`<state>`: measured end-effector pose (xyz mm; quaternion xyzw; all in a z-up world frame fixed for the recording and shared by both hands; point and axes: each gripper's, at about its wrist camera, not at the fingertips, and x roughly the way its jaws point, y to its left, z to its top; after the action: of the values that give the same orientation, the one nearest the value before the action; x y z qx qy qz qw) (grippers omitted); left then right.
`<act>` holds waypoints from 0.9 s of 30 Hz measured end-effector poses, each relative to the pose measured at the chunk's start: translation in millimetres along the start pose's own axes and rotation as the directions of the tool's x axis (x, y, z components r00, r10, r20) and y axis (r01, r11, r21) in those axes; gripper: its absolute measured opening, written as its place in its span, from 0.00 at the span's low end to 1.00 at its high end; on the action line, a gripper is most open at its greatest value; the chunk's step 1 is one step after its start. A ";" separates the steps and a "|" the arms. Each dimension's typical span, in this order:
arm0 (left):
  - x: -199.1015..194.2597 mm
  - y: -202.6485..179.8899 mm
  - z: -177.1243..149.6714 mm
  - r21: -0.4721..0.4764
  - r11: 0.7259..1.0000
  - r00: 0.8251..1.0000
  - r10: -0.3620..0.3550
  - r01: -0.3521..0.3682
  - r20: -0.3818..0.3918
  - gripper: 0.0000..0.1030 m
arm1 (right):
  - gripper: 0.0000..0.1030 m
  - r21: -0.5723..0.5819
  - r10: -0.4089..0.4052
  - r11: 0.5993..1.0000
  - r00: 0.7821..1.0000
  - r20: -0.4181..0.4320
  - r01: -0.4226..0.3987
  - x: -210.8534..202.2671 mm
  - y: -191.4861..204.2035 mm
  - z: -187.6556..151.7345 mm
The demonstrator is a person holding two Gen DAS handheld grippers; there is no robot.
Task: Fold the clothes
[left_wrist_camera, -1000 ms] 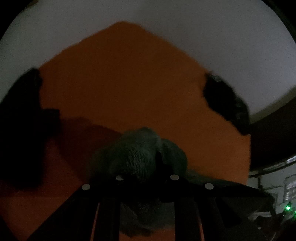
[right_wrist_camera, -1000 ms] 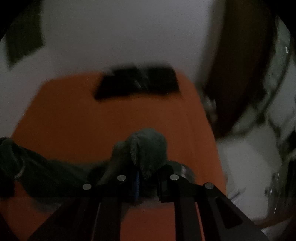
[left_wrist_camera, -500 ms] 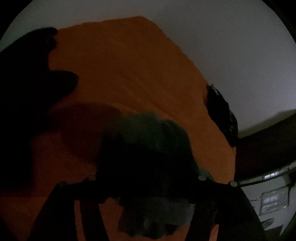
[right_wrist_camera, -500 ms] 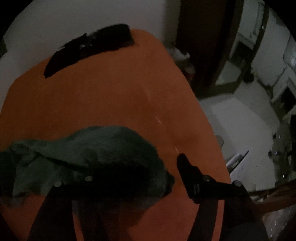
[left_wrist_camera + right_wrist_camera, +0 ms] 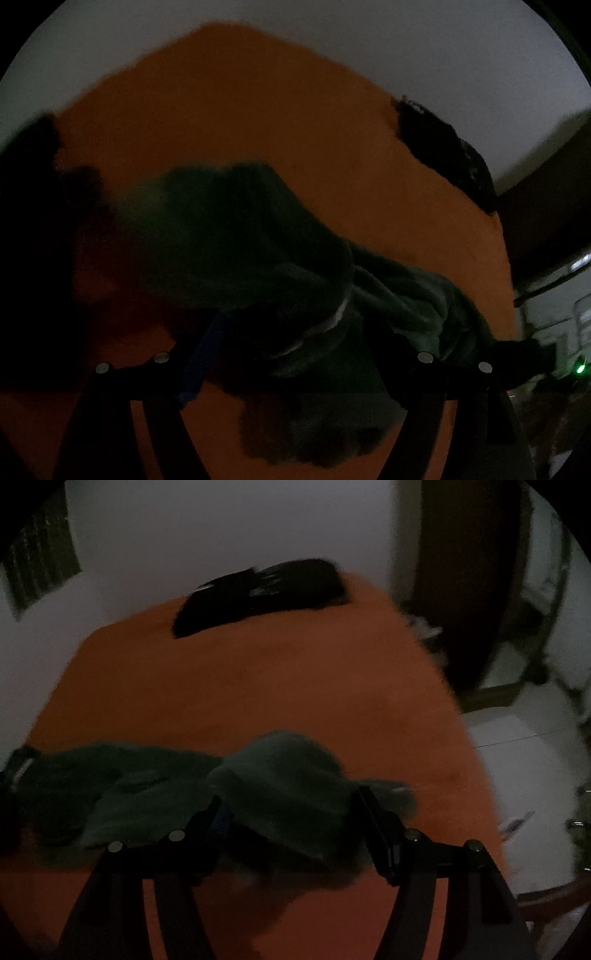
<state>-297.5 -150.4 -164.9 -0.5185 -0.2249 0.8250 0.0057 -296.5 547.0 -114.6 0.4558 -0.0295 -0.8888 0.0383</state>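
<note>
A dark green garment [image 5: 236, 236] lies bunched on the orange table cover [image 5: 258, 110]. In the left wrist view it lies across and between the spread fingers of my left gripper [image 5: 291, 332], which is open. In the right wrist view the same green garment [image 5: 280, 771] lies between the wide-apart fingers of my right gripper [image 5: 291, 805], also open, and it trails off to the left [image 5: 74, 775]. The scene is dim and the fingertips are partly hidden by cloth.
A folded black garment [image 5: 258, 590] lies at the far edge of the orange cover [image 5: 258, 672]; it also shows in the left wrist view [image 5: 447, 147]. A dark shape [image 5: 37, 177] sits at the left. White wall behind, a doorway and tiled floor [image 5: 517, 746] to the right.
Both grippers were shut on the green garment a second ago and have opened. The garment has dropped and spread over the fingers onto the orange cover.
</note>
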 end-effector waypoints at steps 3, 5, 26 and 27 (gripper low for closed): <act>27.7 -3.1 0.4 -0.023 0.996 0.996 0.087 -0.087 0.022 0.64 | 0.66 -0.023 0.046 0.999 0.998 -0.047 -0.047 18.8 8.4 -7.5; 29.5 -1.0 2.7 -0.062 0.991 0.990 0.123 -0.119 0.061 0.22 | 0.65 -0.032 0.050 0.998 0.997 -0.058 -0.052 28.6 7.4 -17.0; -119.4 -77.9 31.2 0.103 0.991 0.883 0.025 -0.083 0.468 0.54 | 0.13 -0.018 0.197 0.980 0.955 0.223 -0.198 -24.2 37.1 107.6; -114.3 -78.4 28.5 0.120 0.990 0.899 0.009 -0.069 0.439 0.60 | 0.14 -0.018 0.206 0.978 0.959 0.197 -0.207 -14.1 43.2 116.7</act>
<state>-286.6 -118.2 -27.6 -0.3232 -0.1546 0.9332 -0.0270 -381.3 507.4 -31.4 0.3598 -0.0816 -0.9207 0.1271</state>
